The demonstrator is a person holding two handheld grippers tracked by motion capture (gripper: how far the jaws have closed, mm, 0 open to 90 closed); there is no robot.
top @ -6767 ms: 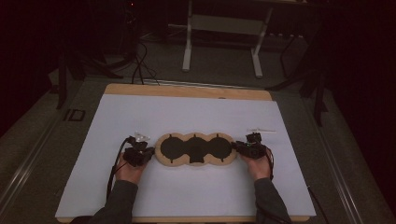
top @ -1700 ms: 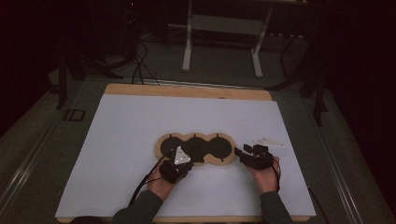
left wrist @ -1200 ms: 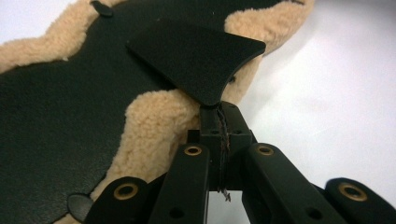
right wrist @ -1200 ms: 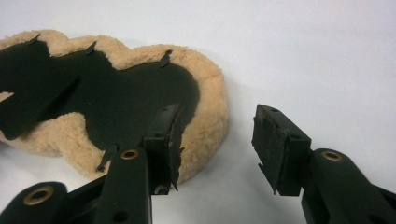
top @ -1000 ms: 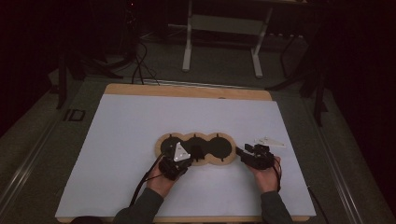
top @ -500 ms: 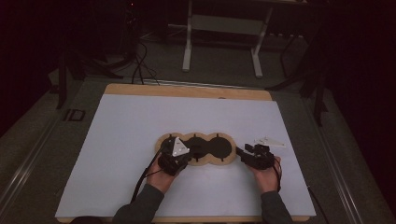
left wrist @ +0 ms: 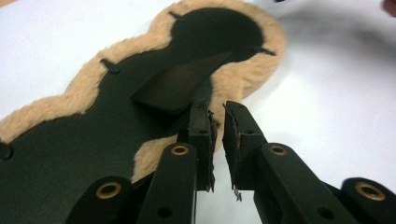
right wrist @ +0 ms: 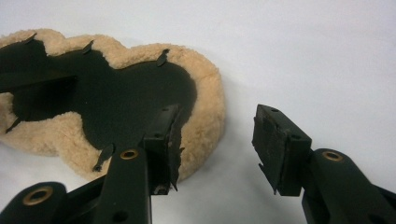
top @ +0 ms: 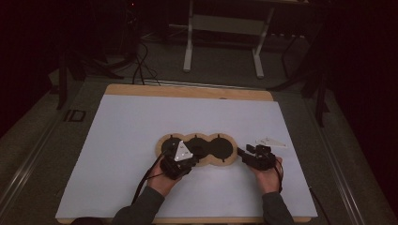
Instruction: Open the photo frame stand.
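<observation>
Nearest you, at the lower middle of the high view, your left hand-held gripper [left wrist: 217, 135] sits at the pad's [top: 233, 158] near edge. Its jaws have just been opening and stand a narrow slit apart. Nothing is between them, so that grip is released and the fleece rim [left wrist: 233, 84] lies free just beyond the tips. Right behind those tips a black flap [left wrist: 177, 84] stands tilted up off the pad's dark middle rather than lying flat. I judge the fold or tuck there is only half made, and you will need to take the flap again or press it down. To the lower right, your right hand-held gripper [right wrist: 217, 140] is spread wide. One jaw is over the rim of the end lobe and the other over the bare surface [top: 122, 140]. It straddles the edge without pinching it, so that end is lined up but not gripped. The pad itself lies flat, low in the centre of the frame, its three lobes running left to right, and it looks unmoved from a tidy position. Just beyond your right hand a small white piece [top: 271, 141] lies untouched. Farther up the frame the surface is bare, and past its far edge a metal stand [top: 223, 23] rises from the dark floor.
</observation>
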